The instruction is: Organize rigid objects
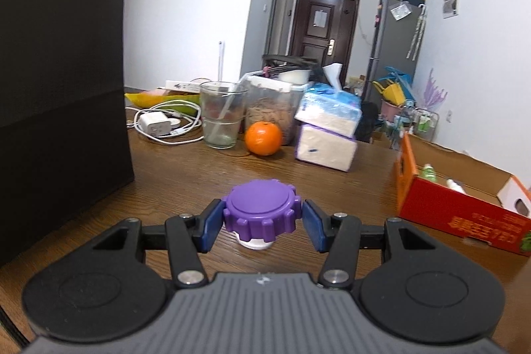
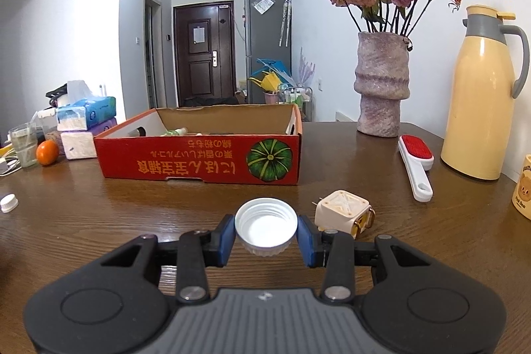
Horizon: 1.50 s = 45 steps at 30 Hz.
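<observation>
In the left wrist view my left gripper [image 1: 262,216] is shut on a small white container with a ridged purple cap [image 1: 262,204], held just above the wooden table [image 1: 205,175]. Both blue pads press the cap's sides. In the right wrist view my right gripper [image 2: 265,231] is shut on a white screw cap [image 2: 265,226], hollow side up, above the table. A red cardboard box [image 2: 199,158] with an open top lies straight ahead of the right gripper; it holds a few small bottles. The same box [image 1: 458,211] sits at the right in the left wrist view.
A tall black bag [image 1: 63,82] stands at the left. Behind are a glass [image 1: 222,115], an orange [image 1: 264,138], tissue packs [image 1: 327,128] and a charger [image 1: 156,123]. Near the right gripper lie a cream cube [image 2: 341,213], a lint brush [image 2: 416,163], a loose white cap [image 2: 8,203], a vase [image 2: 381,85] and a yellow jug [image 2: 481,95].
</observation>
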Each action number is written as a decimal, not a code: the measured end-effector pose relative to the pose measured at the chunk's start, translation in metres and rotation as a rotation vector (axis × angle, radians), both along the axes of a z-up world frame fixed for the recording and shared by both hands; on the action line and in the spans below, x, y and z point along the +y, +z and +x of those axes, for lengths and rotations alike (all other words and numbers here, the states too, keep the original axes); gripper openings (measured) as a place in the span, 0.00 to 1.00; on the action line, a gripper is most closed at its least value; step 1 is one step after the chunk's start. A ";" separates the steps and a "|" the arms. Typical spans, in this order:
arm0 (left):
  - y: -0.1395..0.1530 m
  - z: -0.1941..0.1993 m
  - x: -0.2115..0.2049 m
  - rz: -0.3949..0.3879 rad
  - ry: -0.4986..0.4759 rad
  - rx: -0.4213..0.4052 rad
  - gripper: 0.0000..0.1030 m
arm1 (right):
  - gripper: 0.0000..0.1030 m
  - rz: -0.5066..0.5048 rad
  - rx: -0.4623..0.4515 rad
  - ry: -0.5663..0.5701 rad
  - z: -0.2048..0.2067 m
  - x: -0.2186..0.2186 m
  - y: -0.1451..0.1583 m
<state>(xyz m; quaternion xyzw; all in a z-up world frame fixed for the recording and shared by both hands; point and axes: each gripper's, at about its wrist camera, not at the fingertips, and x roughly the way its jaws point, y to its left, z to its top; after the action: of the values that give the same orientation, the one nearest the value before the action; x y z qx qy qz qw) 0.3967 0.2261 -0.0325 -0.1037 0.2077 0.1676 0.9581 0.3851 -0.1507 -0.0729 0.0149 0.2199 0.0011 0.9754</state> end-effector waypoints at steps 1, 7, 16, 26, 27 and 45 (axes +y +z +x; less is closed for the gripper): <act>0.001 -0.002 -0.004 -0.003 -0.009 -0.005 0.52 | 0.38 0.002 -0.001 0.004 -0.001 0.000 0.001; 0.008 -0.011 -0.033 -0.001 -0.061 -0.024 0.52 | 0.38 0.024 -0.019 0.030 -0.005 0.001 0.008; 0.015 -0.015 -0.080 0.002 -0.147 -0.048 0.52 | 0.38 0.053 -0.049 0.073 -0.010 0.004 0.024; 0.027 -0.003 -0.124 0.020 -0.218 -0.065 0.52 | 0.38 0.045 -0.099 0.116 -0.005 0.013 0.047; 0.028 -0.001 -0.127 0.022 -0.220 -0.064 0.52 | 0.38 0.043 -0.105 0.118 -0.003 0.014 0.049; 0.044 0.045 -0.157 -0.013 -0.204 -0.088 0.52 | 0.38 0.091 -0.148 0.084 0.045 0.017 0.075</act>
<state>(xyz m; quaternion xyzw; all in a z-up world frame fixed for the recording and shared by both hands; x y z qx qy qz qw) 0.4419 0.0694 0.0111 -0.0953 0.1760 0.0630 0.9777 0.4296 -0.1340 0.0024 0.0498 0.1476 0.0529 0.9864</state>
